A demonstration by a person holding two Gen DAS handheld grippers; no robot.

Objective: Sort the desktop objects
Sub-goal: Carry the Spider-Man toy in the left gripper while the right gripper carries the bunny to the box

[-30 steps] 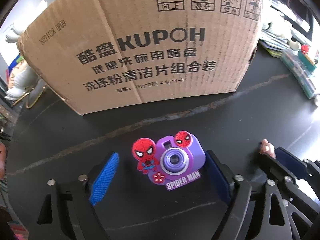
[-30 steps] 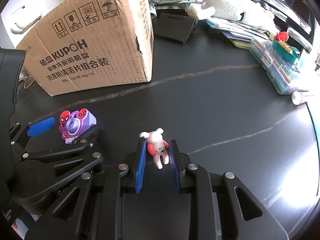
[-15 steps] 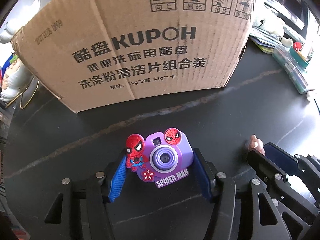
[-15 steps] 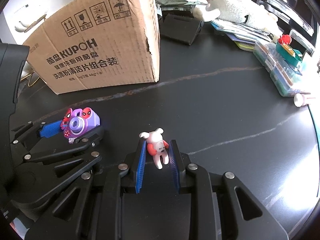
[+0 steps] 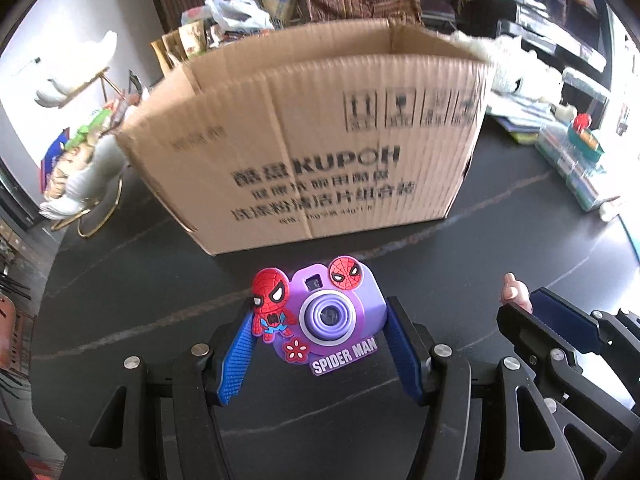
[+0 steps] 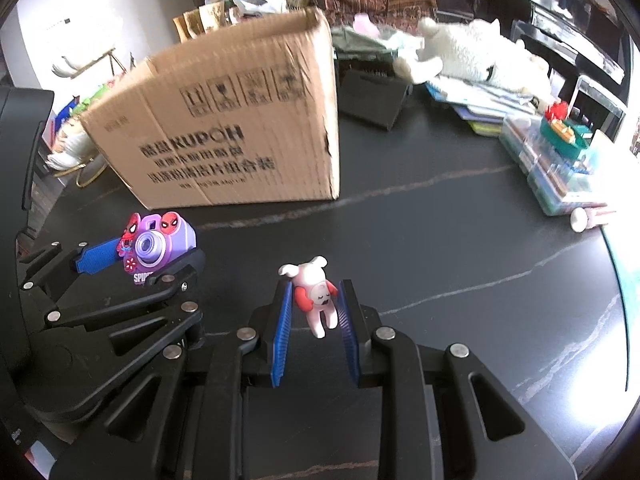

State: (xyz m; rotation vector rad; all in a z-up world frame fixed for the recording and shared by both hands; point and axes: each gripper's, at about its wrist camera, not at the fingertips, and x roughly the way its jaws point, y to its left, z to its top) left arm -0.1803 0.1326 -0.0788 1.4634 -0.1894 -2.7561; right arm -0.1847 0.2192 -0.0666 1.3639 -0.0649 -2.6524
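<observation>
Left gripper [image 5: 320,344] clamps the Spider-Man toy camera [image 5: 326,316]; right gripper [image 6: 314,320] clamps the pink dog figurine [image 6: 316,300]. Both remain undeposited; the open cardboard box [image 5: 320,160] stands at 12 o'clock on the worktop [image 6: 440,260].

One cardboard box [image 5: 320,152] is counted; one purple toy camera [image 5: 332,312]; one pink-and-white figurine [image 6: 316,294]; two grippers, the left gripper [image 5: 320,340] and the right gripper [image 6: 314,320]; one white plush animal [image 6: 476,56]; one black stand [image 6: 374,96].
</observation>
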